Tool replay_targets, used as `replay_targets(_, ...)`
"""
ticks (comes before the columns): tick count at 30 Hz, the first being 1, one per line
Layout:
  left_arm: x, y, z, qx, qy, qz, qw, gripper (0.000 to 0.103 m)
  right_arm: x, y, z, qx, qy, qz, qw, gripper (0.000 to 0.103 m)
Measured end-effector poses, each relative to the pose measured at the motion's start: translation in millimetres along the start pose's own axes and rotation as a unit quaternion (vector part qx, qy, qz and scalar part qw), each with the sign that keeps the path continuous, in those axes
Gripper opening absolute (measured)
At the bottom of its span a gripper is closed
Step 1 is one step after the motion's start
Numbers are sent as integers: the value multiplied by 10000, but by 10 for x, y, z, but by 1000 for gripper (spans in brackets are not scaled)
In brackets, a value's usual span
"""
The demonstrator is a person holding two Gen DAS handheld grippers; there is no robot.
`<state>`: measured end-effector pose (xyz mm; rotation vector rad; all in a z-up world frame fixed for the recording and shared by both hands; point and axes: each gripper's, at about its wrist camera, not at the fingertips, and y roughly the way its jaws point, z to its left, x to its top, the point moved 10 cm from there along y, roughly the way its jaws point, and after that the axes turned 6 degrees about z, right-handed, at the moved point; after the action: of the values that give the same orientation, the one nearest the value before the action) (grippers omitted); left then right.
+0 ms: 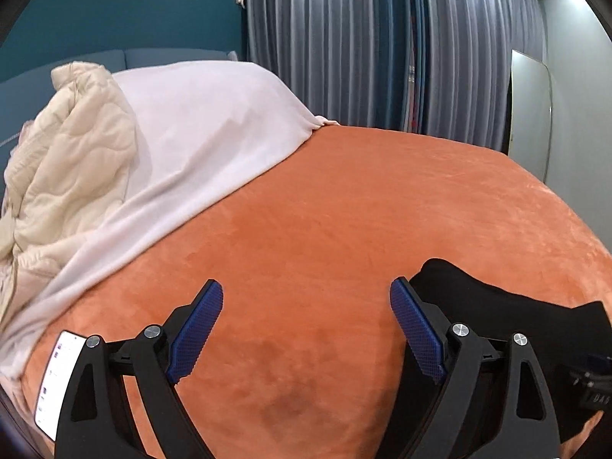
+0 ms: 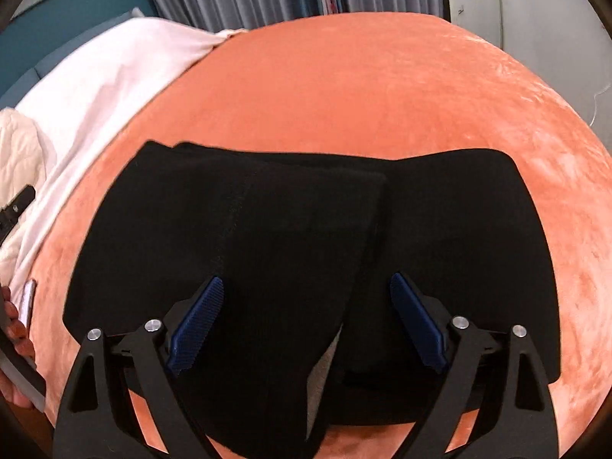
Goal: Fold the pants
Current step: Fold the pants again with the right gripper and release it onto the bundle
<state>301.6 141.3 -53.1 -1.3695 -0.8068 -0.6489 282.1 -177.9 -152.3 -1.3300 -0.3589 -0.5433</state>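
Left wrist view: left hand-held gripper (image 1: 306, 306) spread, nothing between its fingers, over orange bed cover (image 1: 344, 210); white label (image 1: 57, 378) on its frame, print unreadable. Right wrist view: black pants (image 2: 267, 229) folded on the cover; right hand-held gripper (image 2: 306, 298) spread above them, gripping nothing.

We make out only the digits "045" on a small black device (image 1: 591, 390) at the left-wrist view's right edge.
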Motion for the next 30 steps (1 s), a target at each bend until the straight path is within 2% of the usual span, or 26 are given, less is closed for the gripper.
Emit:
replay_targets(1,0,24,27,9,27,10,10000,87,-8,-13,22,120,6,-9,9999,58)
replay_targets(2,2,13,5,-18,43,19,10000,87,-1,-30,36,116,-12,-32,9999,41)
replay_targets(4,-1,29,-54,-92,29,58,9999,87,45,-75,104,154,-116,-50,9998,25)
replay_targets(5,-9,39,-42,-119,4,92,9999,87,94,-137,143,211,-165,-51,9996,23)
replay_targets(7,-16,49,-20,-142,-32,127,9998,87,256,-295,224,263,-349,-131,9990,23)
replay_targets(9,-42,42,-30,-138,-56,136,9998,87,538,-664,219,81,-573,-492,9971,22)
replay_targets(12,-50,48,-25,-132,-64,128,9998,87,763,-1038,-72,-268,-512,-815,9950,23)
replay_targets(13,-50,57,-35,-152,-44,136,9998,87,769,-1081,-238,-448,-447,-845,9944,23)
replay_targets(15,-77,90,-64,-142,4,207,9997,87,584,-877,-655,-727,-326,-460,9958,25)
replay_targets(16,-99,108,-101,-192,43,262,9995,87,480,-740,-785,-674,-212,-288,9971,28)
replay_targets(18,-142,131,-157,-205,111,313,9992,87,177,-429,-1041,-268,296,208,9990,28)
replay_targets(19,-168,138,-186,-186,173,316,9992,87,106,-430,-1085,-38,543,188,9983,28)
replay_targets(20,-188,142,-208,-162,225,317,9991,87,76,-525,-1084,248,719,-15,9971,31)
replay_targets(21,-207,149,-234,-139,277,319,9990,87,54,-610,-1069,413,785,-146,9960,37)
replay_targets(22,-226,158,-260,-129,326,323,9989,87,18,-678,-1051,549,825,-215,9948,52)
replay_targets(23,-249,170,-302,-153,384,341,9986,87,-14,-708,-1055,636,855,-214,9941,61)
replay_targets(26,-316,181,-444,-379,510,455,9969,87,-189,-680,-1044,996,1030,-23,9897,61)
replay_targets(30,-421,97,-711,-1174,628,646,9890,87,-458,-746,-1094,1360,1380,-59,9810,61)
